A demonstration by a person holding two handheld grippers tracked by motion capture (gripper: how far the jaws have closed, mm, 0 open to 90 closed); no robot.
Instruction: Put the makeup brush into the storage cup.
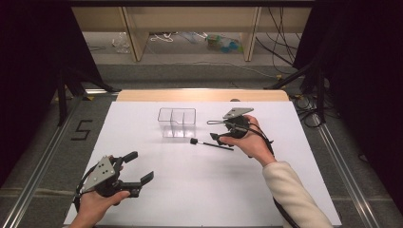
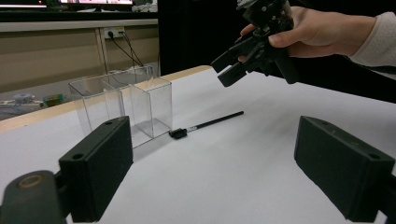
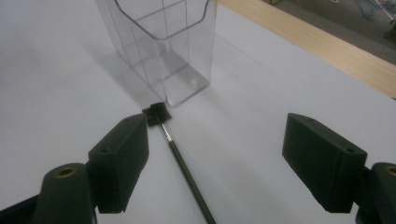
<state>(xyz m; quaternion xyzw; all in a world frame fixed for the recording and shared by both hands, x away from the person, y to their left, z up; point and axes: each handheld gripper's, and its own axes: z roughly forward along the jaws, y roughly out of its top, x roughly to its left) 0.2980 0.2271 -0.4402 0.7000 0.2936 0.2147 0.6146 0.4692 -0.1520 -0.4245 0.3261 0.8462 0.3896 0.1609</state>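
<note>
A thin black brush (image 1: 211, 144) lies on the white table (image 1: 199, 190), its small head (image 3: 157, 114) pointing at a clear divided plastic box (image 1: 177, 121). My right gripper (image 1: 218, 138) hovers open just over the brush handle (image 3: 180, 158). The handle runs between the jaws, closer to the left jaw in the right gripper view, and touches neither. The box (image 3: 159, 46) stands just beyond the brush head. My left gripper (image 1: 139, 166) is open and empty near the table's front left. It looks across at the box (image 2: 121, 105), the brush (image 2: 210, 123) and the right gripper (image 2: 233, 65).
A wooden strip (image 1: 202, 95) edges the table's far side. Beyond it are low shelves with clutter and cables on the floor. A "5" mark (image 1: 81, 129) sits on the floor at the left, beside a metal rail.
</note>
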